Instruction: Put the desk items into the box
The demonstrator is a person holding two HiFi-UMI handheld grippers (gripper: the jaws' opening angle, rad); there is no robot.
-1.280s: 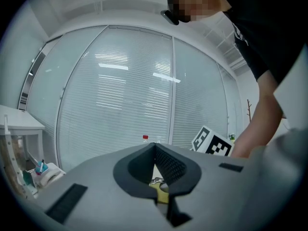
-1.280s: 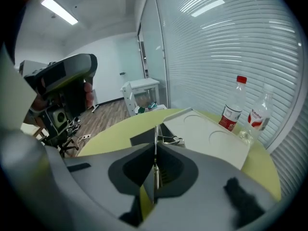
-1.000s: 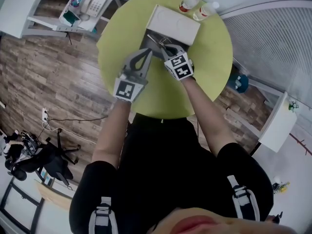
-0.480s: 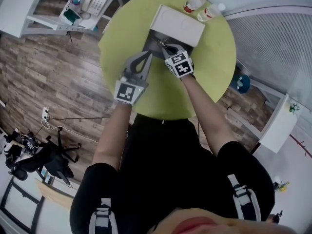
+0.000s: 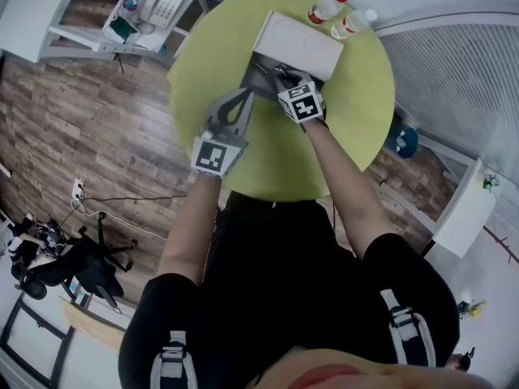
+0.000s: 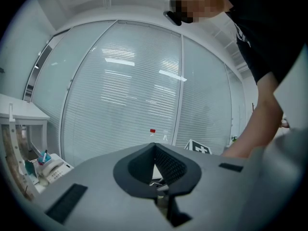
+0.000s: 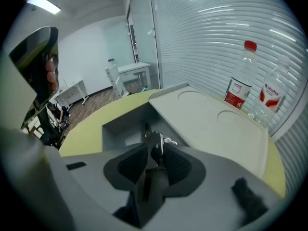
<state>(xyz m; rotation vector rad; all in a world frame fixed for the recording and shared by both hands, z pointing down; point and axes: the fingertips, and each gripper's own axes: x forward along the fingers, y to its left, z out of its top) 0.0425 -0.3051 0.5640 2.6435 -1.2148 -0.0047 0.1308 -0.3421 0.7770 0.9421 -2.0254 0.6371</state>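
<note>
matt smooth box (image 7: 118,126) — shiny metal clip (image 7: 157,143)

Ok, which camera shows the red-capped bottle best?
The right gripper view: the red-capped bottle stands close, cap and label clear. The head view shows it small at the table's far edge; the left gripper view, only its distant cap.

One round green desk (image 5: 357,136) was in view. It carried one grey box (image 7: 115,126) with one white lid (image 5: 298,45), and two plastic bottles: one with a red cap (image 5: 326,6) and one with a clear cap (image 5: 349,24). There were two tongs, the left tongs (image 5: 243,94) and the right tongs (image 7: 155,150). The right tongs' jaws were opening with one clip (image 7: 156,143) between them. Off the desk were one telephone (image 5: 160,5) and one black office chair (image 5: 89,270).
</note>
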